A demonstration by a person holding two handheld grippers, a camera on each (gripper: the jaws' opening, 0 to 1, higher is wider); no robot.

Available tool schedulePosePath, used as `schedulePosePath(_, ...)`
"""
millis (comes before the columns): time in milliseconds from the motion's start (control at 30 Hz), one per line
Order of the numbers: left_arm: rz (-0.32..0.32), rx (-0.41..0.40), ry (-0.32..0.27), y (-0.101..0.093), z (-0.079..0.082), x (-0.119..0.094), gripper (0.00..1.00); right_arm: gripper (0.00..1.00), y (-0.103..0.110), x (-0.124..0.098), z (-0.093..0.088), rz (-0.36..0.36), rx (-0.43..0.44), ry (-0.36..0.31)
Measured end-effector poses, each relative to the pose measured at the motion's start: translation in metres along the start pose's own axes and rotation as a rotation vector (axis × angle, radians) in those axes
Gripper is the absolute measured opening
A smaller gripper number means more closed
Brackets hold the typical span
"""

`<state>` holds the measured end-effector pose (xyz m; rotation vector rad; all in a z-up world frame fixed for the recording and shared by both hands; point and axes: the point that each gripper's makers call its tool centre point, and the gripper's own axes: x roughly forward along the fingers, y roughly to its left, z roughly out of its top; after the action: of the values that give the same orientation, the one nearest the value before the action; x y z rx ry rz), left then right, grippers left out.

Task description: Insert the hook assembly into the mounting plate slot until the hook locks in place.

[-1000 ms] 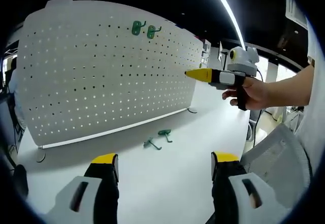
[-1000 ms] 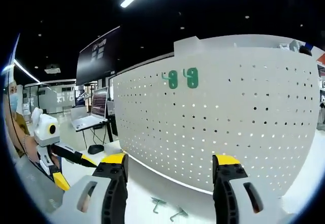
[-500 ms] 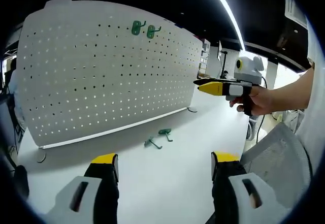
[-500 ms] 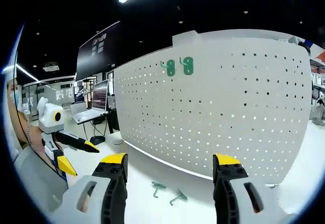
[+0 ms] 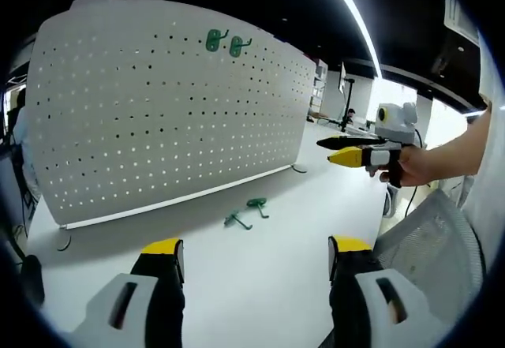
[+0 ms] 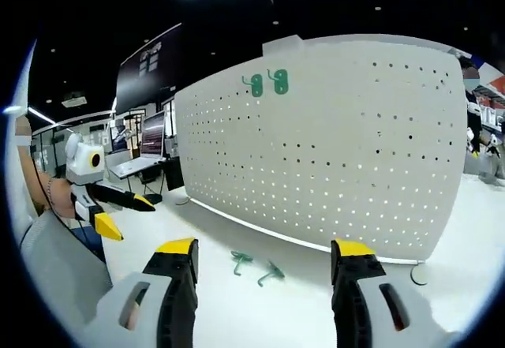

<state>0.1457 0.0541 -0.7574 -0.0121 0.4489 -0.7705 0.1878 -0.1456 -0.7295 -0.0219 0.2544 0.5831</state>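
Note:
A white pegboard (image 5: pixel 158 103) (image 6: pixel 331 143) stands upright on the white table. Two green hooks (image 5: pixel 224 43) (image 6: pixel 267 83) hang side by side near its top edge. Two more green hooks (image 5: pixel 245 212) (image 6: pixel 254 265) lie loose on the table in front of the board. My left gripper (image 5: pixel 256 247) is open and empty, well short of the loose hooks. My right gripper (image 6: pixel 264 249) is also open and empty, and it appears in the left gripper view at the right, held in a hand (image 5: pixel 410 166). The left gripper appears at the left (image 6: pixel 118 214) of the right gripper view.
The white table (image 5: pixel 260 285) has bare room around the loose hooks. Small round feet (image 5: pixel 298 171) (image 6: pixel 418 273) stick out at the pegboard's ends. A person's sleeve (image 6: pixel 55 277) fills the left side. Desks with screens (image 6: pixel 146 159) stand behind.
The right gripper has pulled back from the pegboard and dropped lower, so the loose hooks now sit higher between its jaws. The left gripper has stayed put.

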Motion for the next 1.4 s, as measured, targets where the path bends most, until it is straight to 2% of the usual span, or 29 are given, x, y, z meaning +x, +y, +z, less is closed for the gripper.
schedulePosePath(400,-0.002,0.0,0.011,-0.001,-0.004,-0.001,0.77,0.67,-0.002,-0.017,-0.024,-0.004,0.016,0.059)
schedulePosePath(733,-0.002,-0.002,0.024,-0.002,-0.009,-0.004,0.77,0.67,0.002,-0.024,-0.032,-0.003,0.032,0.086)
schedulePosePath(1167,-0.002,-0.005,0.03,0.0,-0.011,-0.003,0.77,0.68,0.001,-0.03,-0.047,-0.002,0.061,0.155)
schedulePosePath(1400,-0.002,-0.004,0.034,0.0,-0.01,-0.003,0.77,0.67,0.001,-0.031,-0.048,0.0,0.066,0.158)
